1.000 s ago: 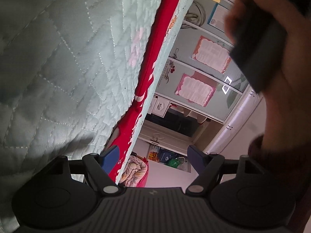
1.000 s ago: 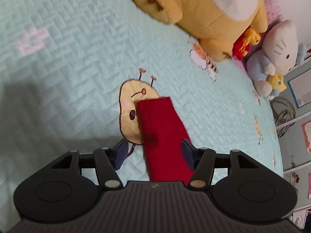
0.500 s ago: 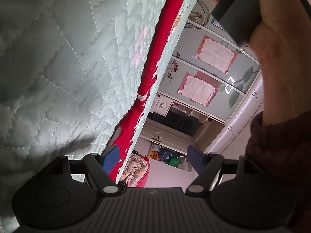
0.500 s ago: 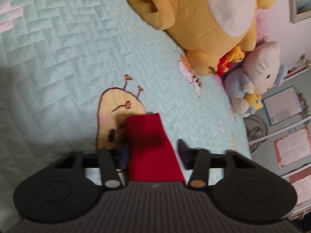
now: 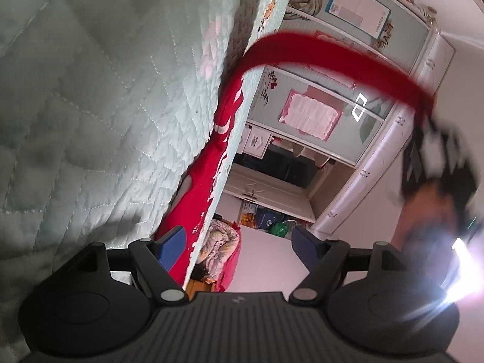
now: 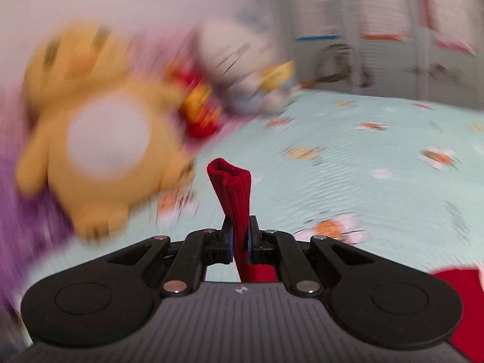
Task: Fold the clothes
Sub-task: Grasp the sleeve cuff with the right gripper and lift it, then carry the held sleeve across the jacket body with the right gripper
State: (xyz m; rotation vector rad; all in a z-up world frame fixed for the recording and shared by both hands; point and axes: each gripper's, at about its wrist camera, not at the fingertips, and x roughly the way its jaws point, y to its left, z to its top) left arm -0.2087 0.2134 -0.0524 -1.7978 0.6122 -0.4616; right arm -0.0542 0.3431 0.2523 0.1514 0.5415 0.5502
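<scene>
Since a second earlier, right gripper (image 6: 239, 243) had clamped the red sleeve (image 6: 231, 190) and lifted it off the quilt (image 6: 363, 181). Left gripper (image 5: 234, 243) stood wide, empty. The narrow pinch might slip if swung fast.

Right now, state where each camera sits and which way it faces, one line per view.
Left wrist: sits on the left gripper, low beside the quilted bed cover, facing the wardrobe; its open fingers show, plus the blurred right gripper pulling the red garment.
Right wrist: sits on the right gripper, facing across the bed toward the plush toys; its fingers show, shut on the red garment.
Shared: the red garment, bed cover, wardrobe.
</scene>
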